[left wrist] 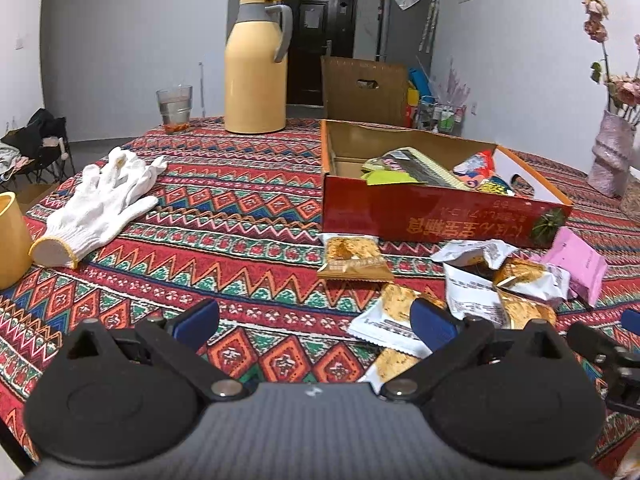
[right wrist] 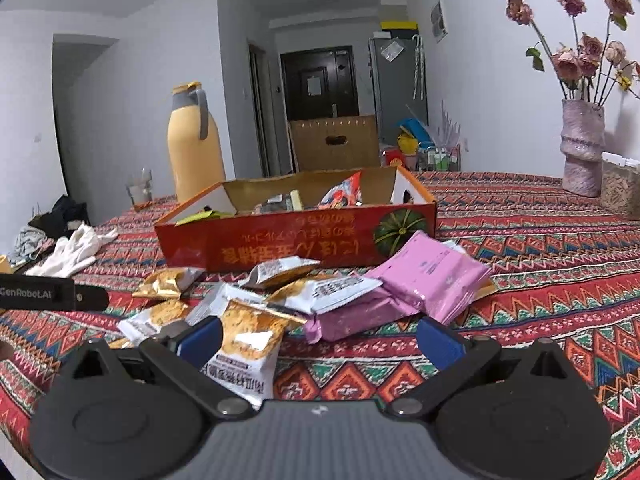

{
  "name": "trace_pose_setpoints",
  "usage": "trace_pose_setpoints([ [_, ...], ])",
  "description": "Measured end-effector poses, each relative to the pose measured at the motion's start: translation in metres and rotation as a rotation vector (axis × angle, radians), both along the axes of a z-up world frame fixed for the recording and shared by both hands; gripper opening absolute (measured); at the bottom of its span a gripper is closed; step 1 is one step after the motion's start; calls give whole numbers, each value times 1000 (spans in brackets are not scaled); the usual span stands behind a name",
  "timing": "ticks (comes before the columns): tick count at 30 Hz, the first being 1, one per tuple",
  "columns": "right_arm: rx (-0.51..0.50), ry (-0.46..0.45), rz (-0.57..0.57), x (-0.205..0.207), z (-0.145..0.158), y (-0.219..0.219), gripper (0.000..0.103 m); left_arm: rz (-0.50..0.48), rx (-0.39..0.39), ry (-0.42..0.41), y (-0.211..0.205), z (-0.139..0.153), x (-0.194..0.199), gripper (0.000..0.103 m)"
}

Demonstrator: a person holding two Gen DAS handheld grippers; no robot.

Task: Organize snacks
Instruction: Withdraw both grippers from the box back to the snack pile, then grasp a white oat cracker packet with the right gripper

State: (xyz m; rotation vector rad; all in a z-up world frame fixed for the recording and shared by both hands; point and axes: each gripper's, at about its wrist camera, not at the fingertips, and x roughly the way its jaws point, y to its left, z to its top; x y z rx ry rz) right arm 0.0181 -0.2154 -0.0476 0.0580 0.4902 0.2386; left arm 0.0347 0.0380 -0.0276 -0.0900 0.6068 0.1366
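snack packets [right wrist: 256,320] crowd before red box [right wrist: 296,248]

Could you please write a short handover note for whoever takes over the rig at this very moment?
Left gripper: open, empty, low over the tablecloth just left of the snack pile.
Right gripper: open, empty, at the near edge of the pile, a white-and-orange snack packet between its fingers.
Red box: open, behind the pile, already holding a few packets.
Still loose on the cloth: several white-and-orange packets, plus pink packets on the right side.
Left: move all loose packets into the box.
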Motion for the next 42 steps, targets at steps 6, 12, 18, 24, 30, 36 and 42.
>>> trace_pose_setpoints([
  [6,-17,65,22,11,-5,17,102,-15,6,-14,-3,0,-2,103],
  [12,-17,85,37,22,-7,36,85,-12,1,-11,1,-2,-3,103],
  [18,-24,128,50,36,-11,51,56,-16,-7,0,5,-5,-2,103],
  [24,-13,132,63,32,-12,47,40,-38,-10,24,3,-9,0,103],
  [30,11,62,45,14,-2,28,39,-87,-21,53,-6,-13,-1,103],
  [36,31,61,-7,4,-3,2,39,-152,-25,99,-23,-22,1,103],
  [42,46,83,-32,-1,-11,-12,39,-171,-22,148,-34,-35,6,103],
])
